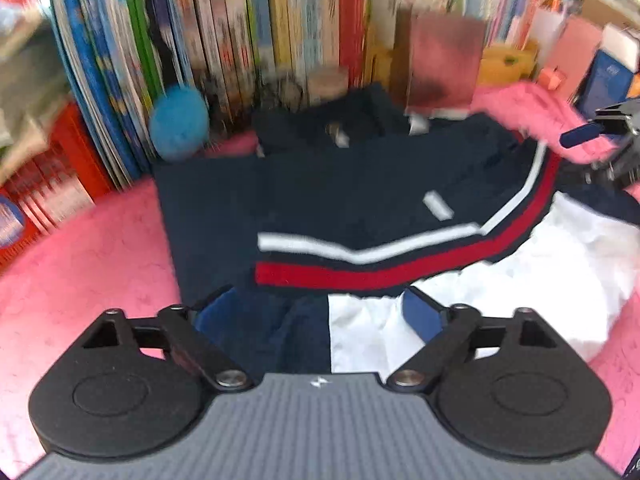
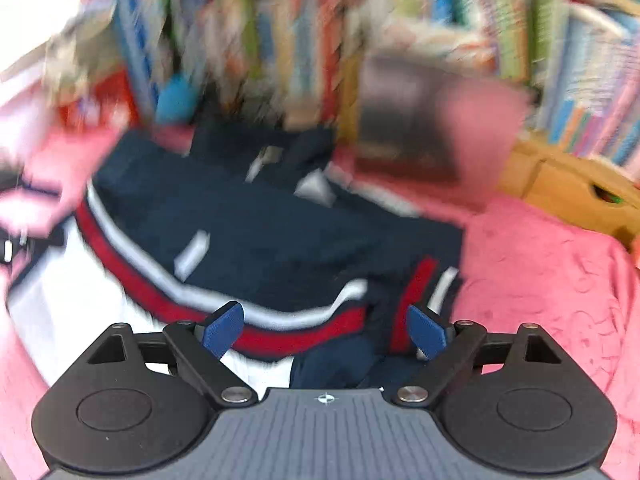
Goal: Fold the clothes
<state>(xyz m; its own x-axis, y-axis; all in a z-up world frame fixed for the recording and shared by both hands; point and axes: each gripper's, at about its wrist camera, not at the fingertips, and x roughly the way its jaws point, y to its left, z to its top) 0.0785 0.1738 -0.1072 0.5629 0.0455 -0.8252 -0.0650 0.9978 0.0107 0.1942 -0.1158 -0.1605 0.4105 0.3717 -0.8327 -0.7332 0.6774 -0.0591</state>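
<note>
A navy jacket [image 1: 320,200] with a white and a red stripe and a white lower part lies spread on a pink blanket [image 1: 88,272]. My left gripper [image 1: 320,308] hovers open over its near edge, where navy meets white, and its blue pads stand wide apart with nothing gripped. In the right wrist view the same jacket [image 2: 260,240] appears blurred. My right gripper [image 2: 326,332] is open above the striped part near the jacket's right side, where a folded sleeve with stripes [image 2: 420,292] lies. A blue-padded finger [image 1: 580,136] of the right gripper shows at the far right of the left wrist view.
A row of upright books [image 1: 260,28] lines the back. A blue fuzzy ball [image 1: 180,120] sits at their foot on the left. A pink and brown book [image 1: 444,64] leans behind the jacket. A yellow wooden box [image 2: 572,192] stands at the right.
</note>
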